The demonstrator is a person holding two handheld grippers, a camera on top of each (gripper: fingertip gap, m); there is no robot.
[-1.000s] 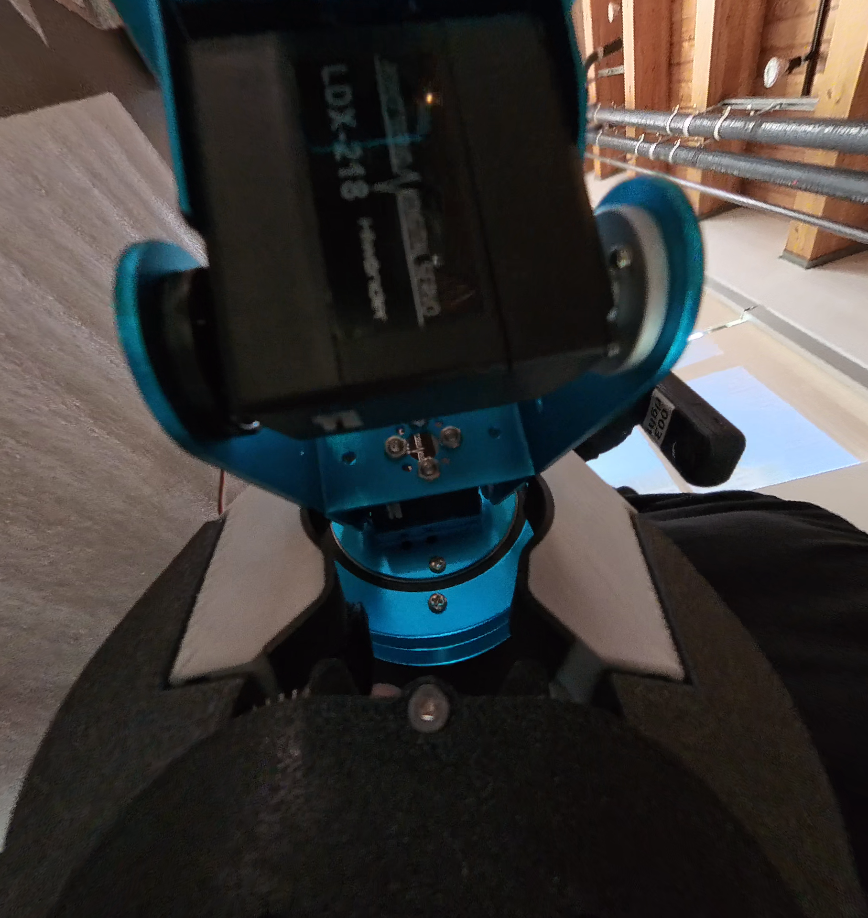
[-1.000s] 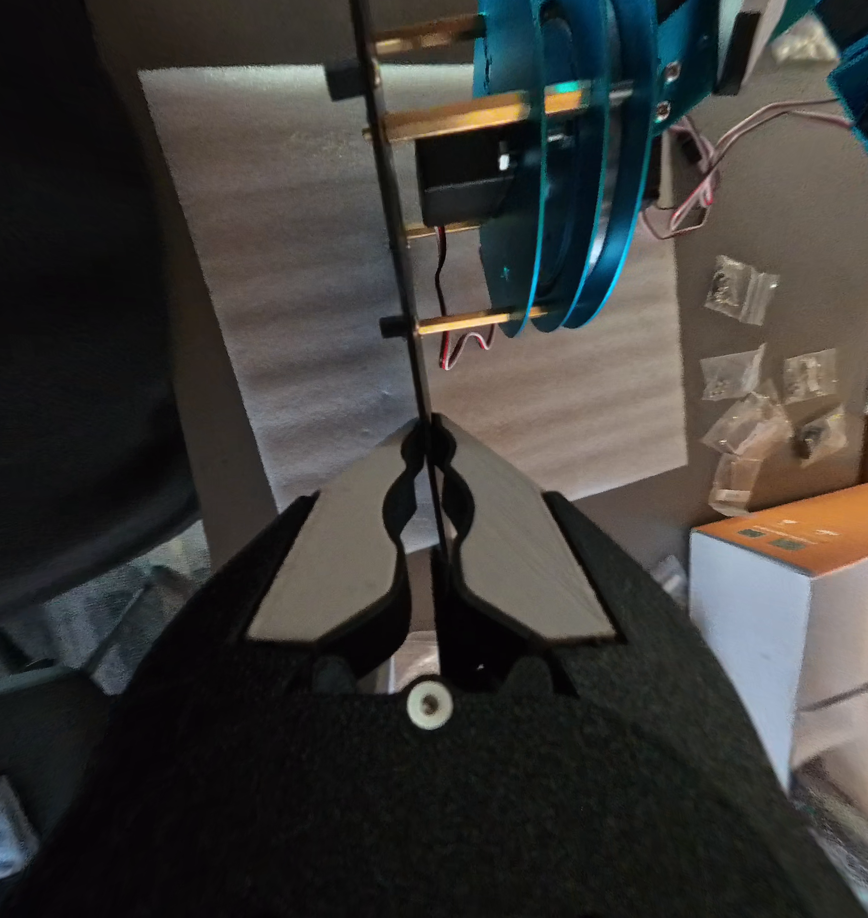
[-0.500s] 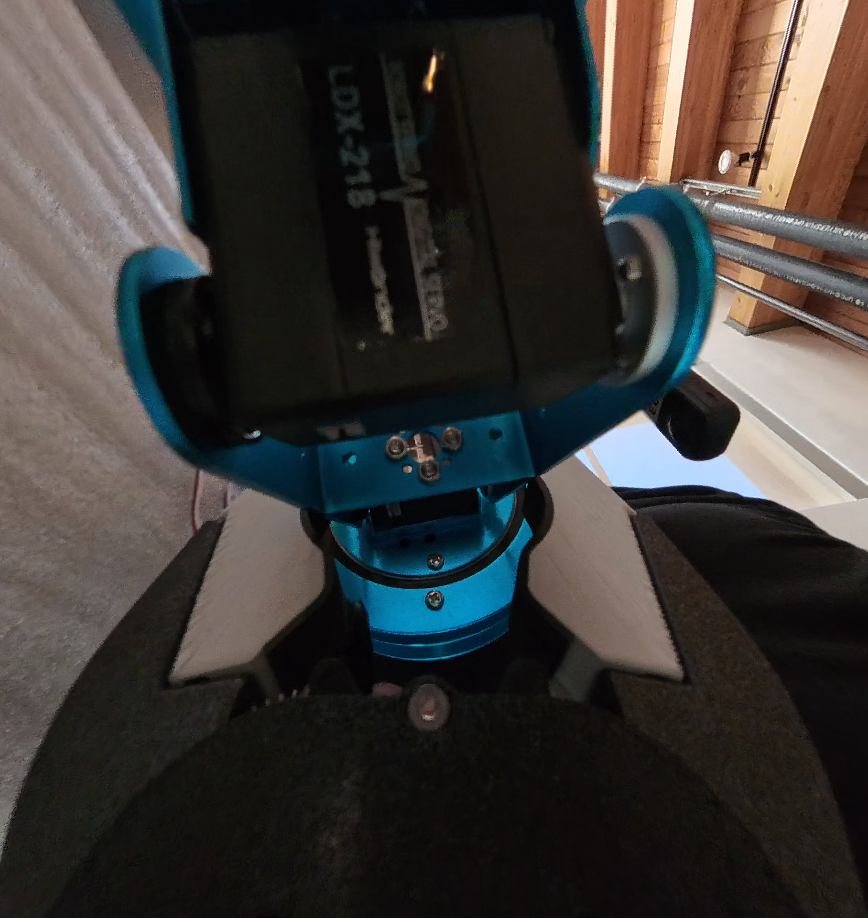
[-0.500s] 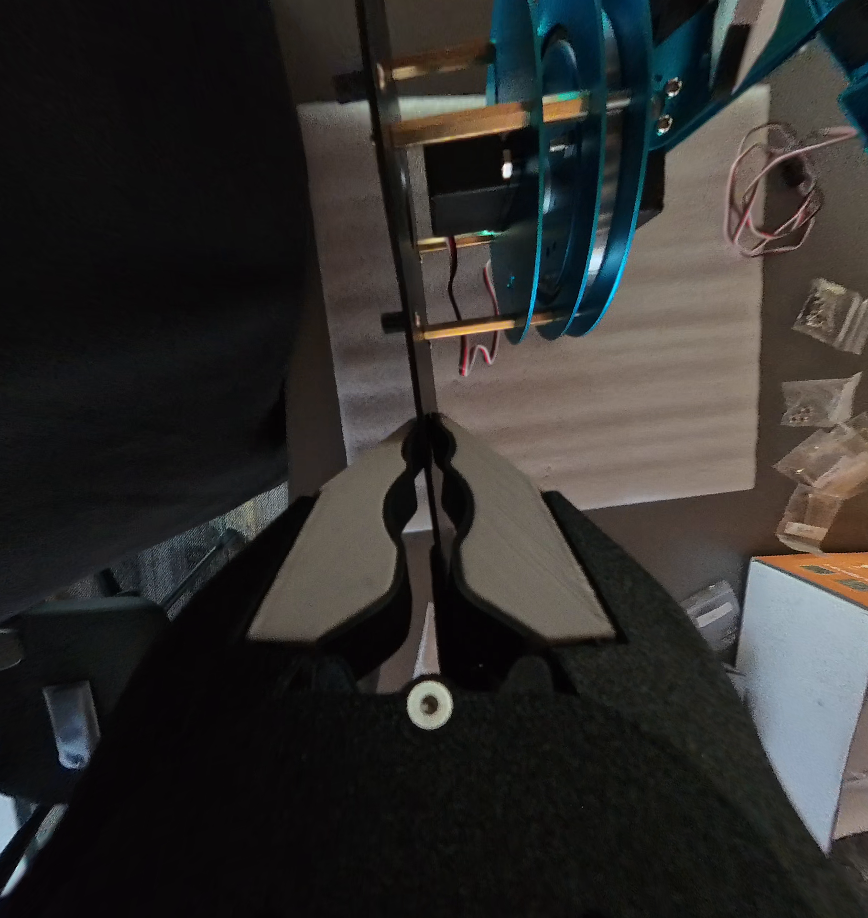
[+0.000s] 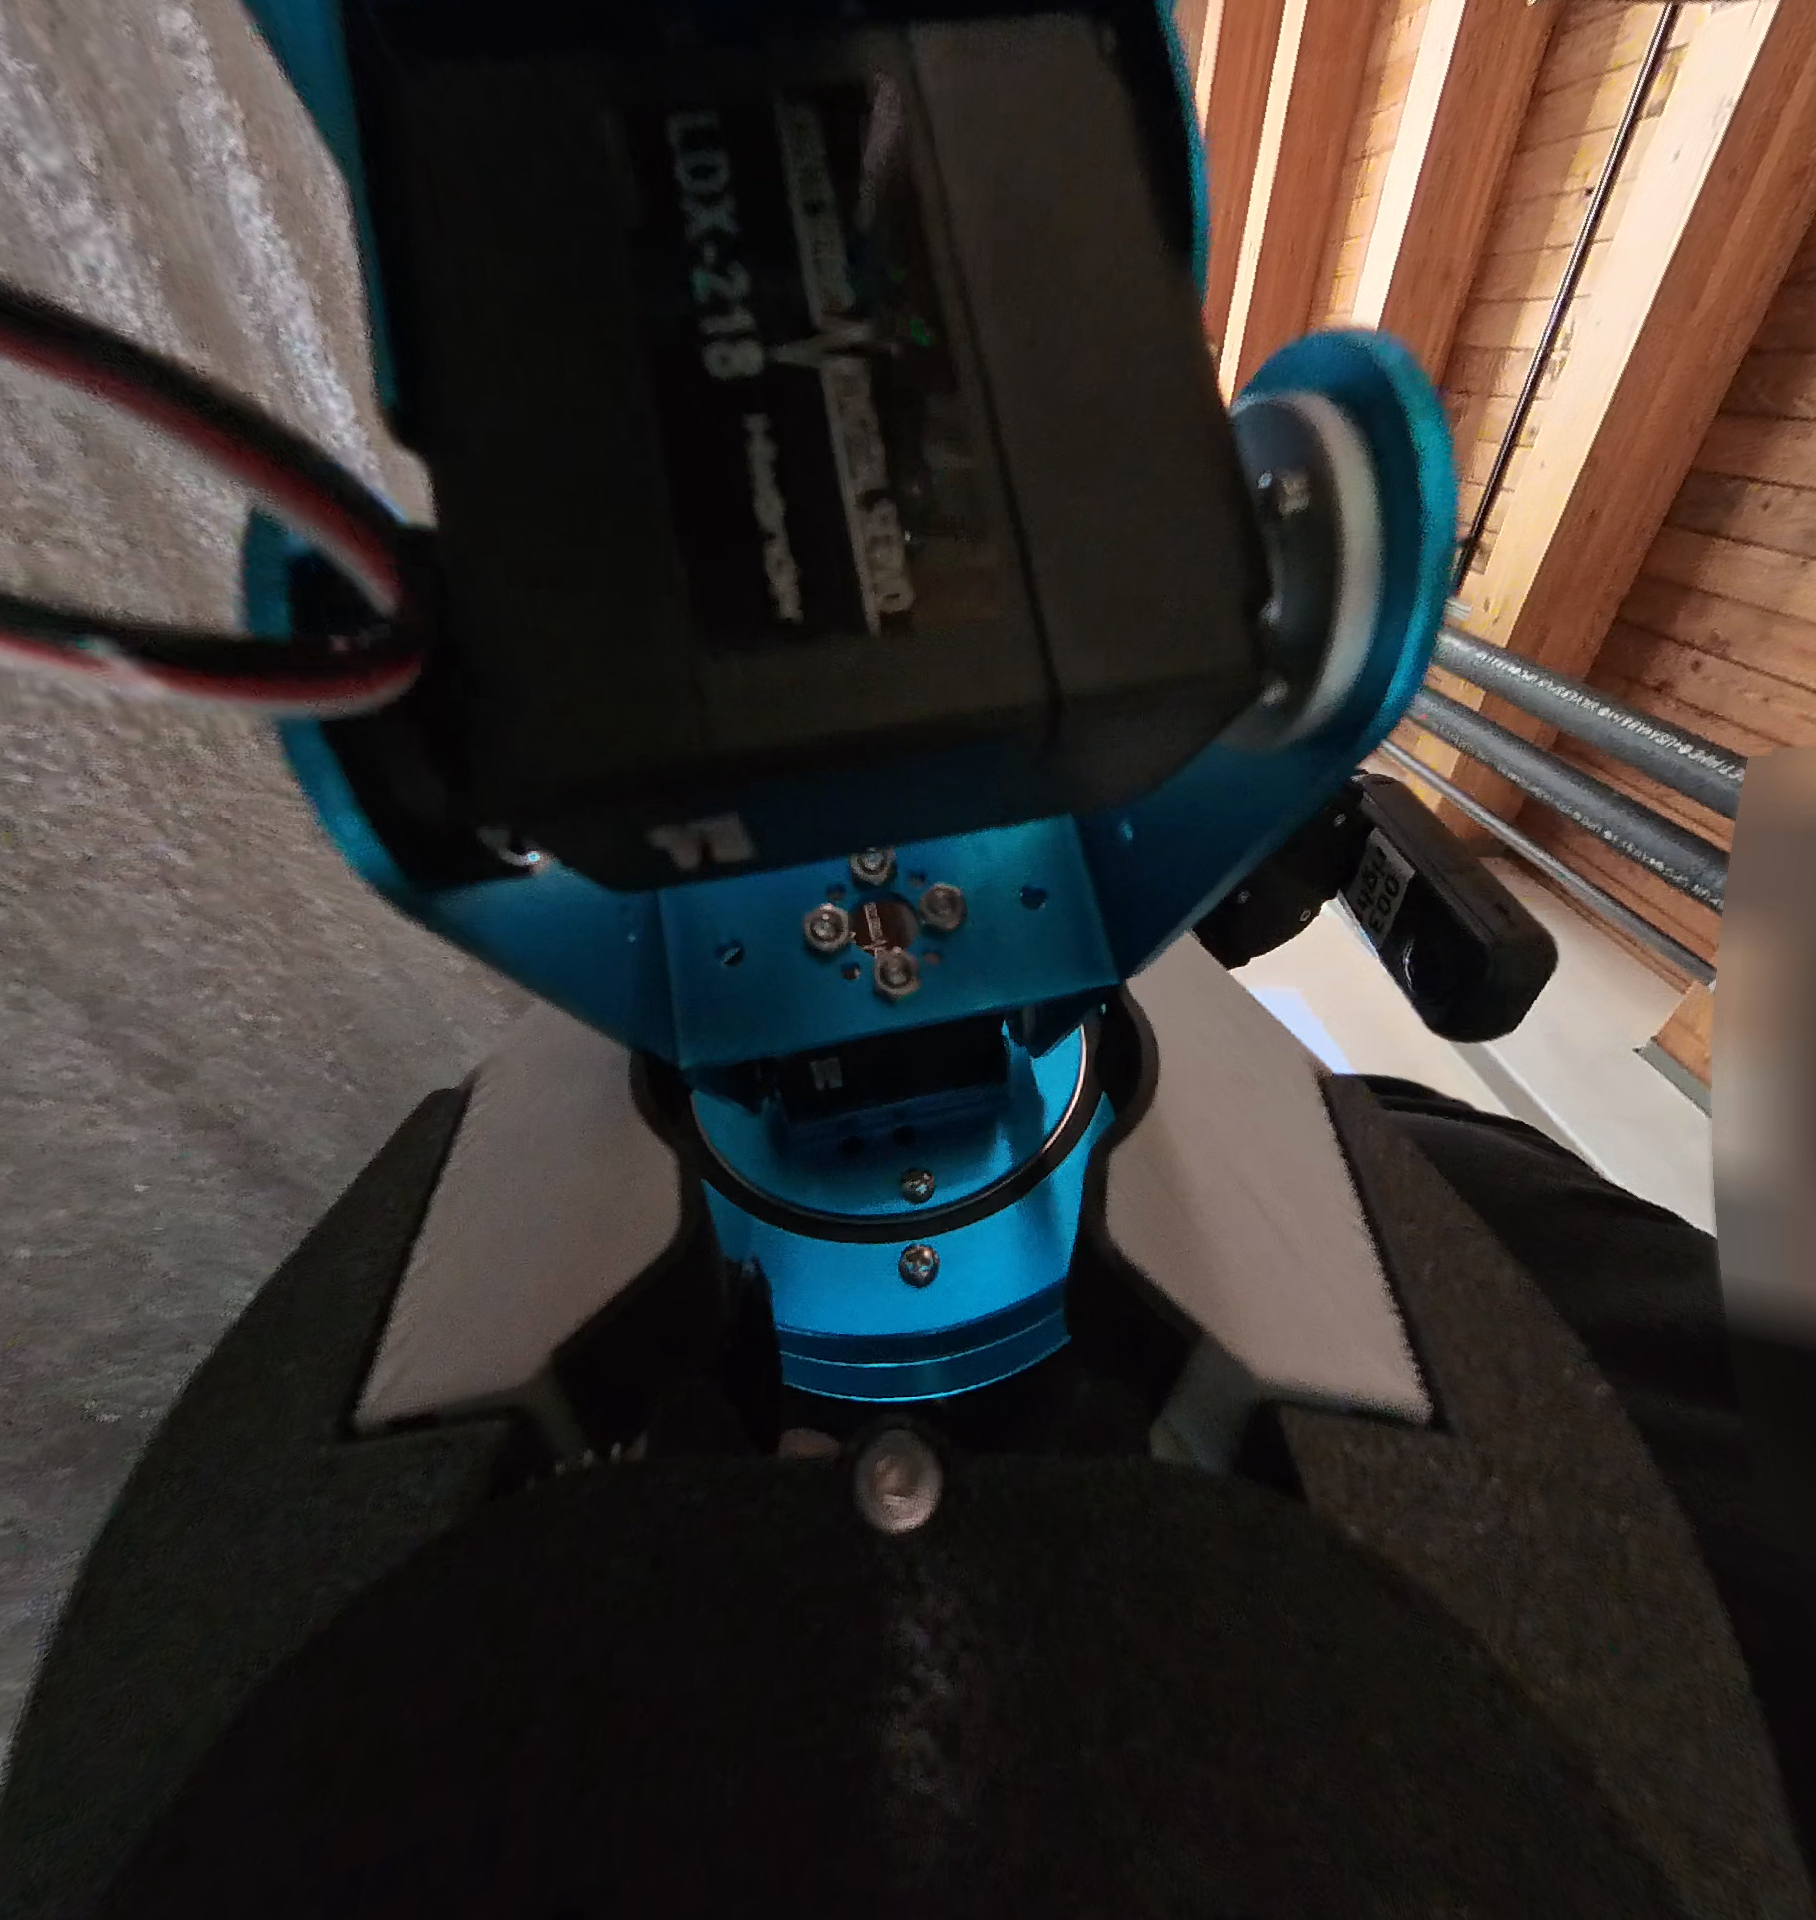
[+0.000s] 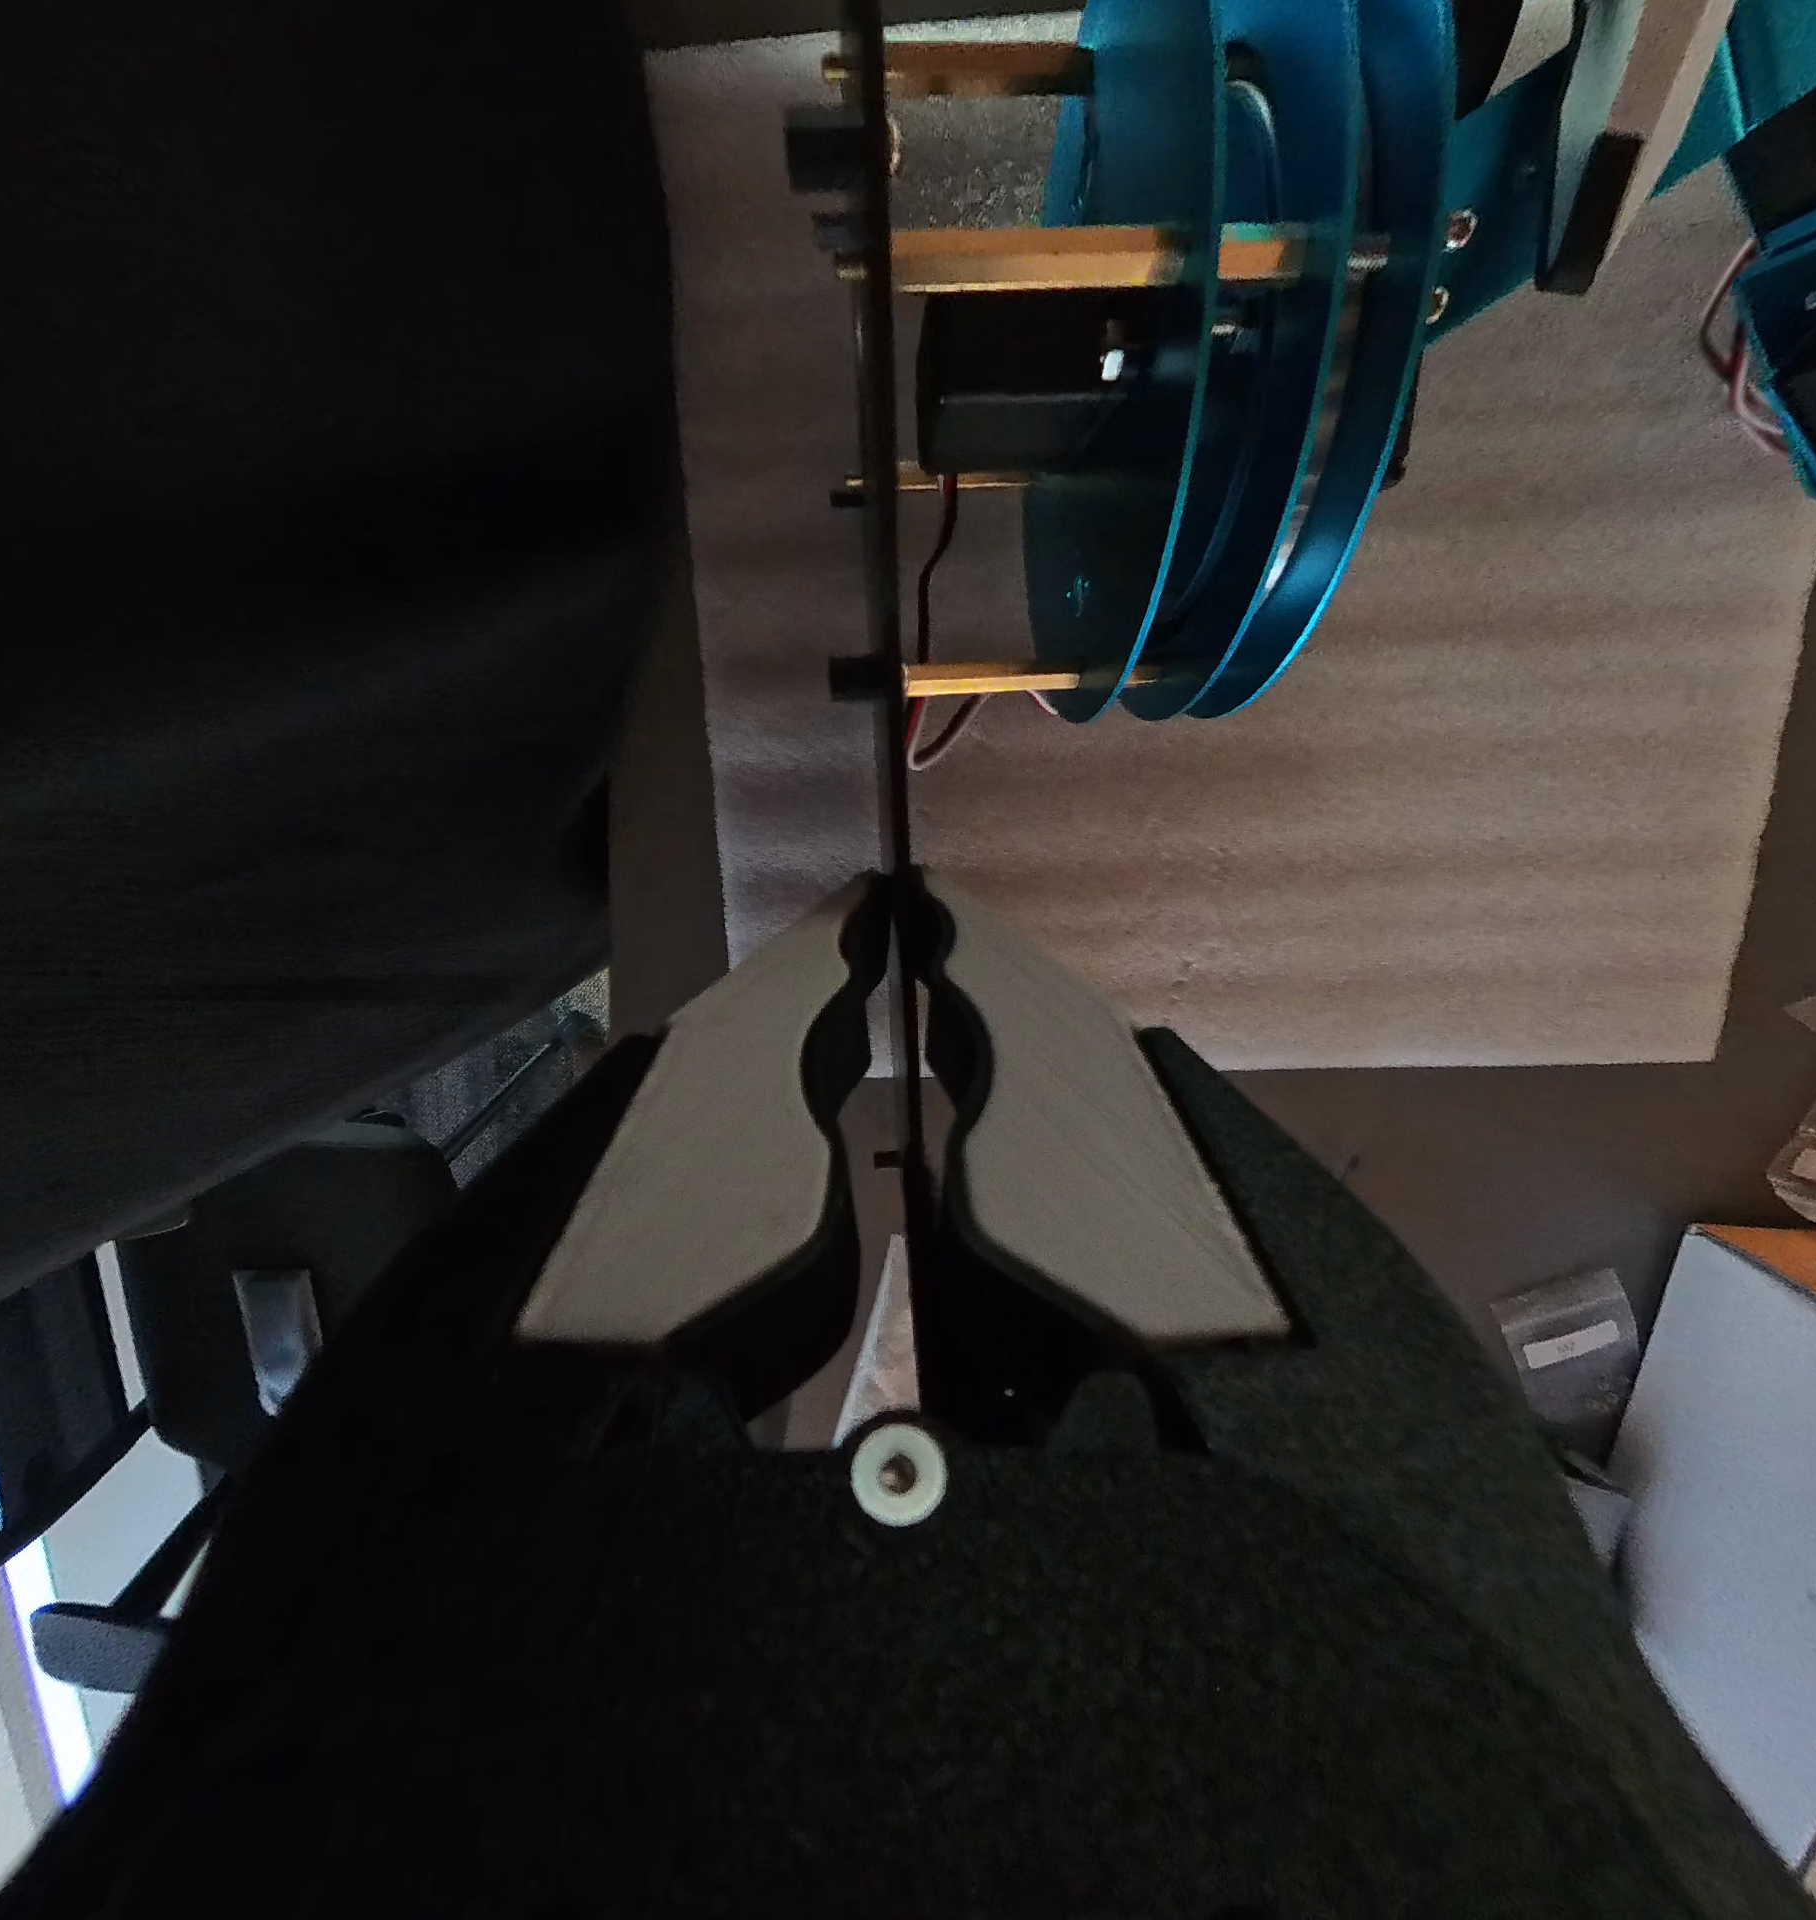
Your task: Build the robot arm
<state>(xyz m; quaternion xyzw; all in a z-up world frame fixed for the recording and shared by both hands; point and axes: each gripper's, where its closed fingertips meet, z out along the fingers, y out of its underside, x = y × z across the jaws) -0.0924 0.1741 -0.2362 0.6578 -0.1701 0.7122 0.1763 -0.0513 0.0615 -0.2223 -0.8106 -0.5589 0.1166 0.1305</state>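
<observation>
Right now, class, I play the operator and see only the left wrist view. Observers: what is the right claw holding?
Observer: The right claw is shut on a thin black plate, seen edge-on.
Operator: My left claw grips a blue hub. What is on the plate?
Observer: Brass standoffs join it to blue discs.
Operator: Anything else nearby?
Observer: A white box, low right.
</observation>
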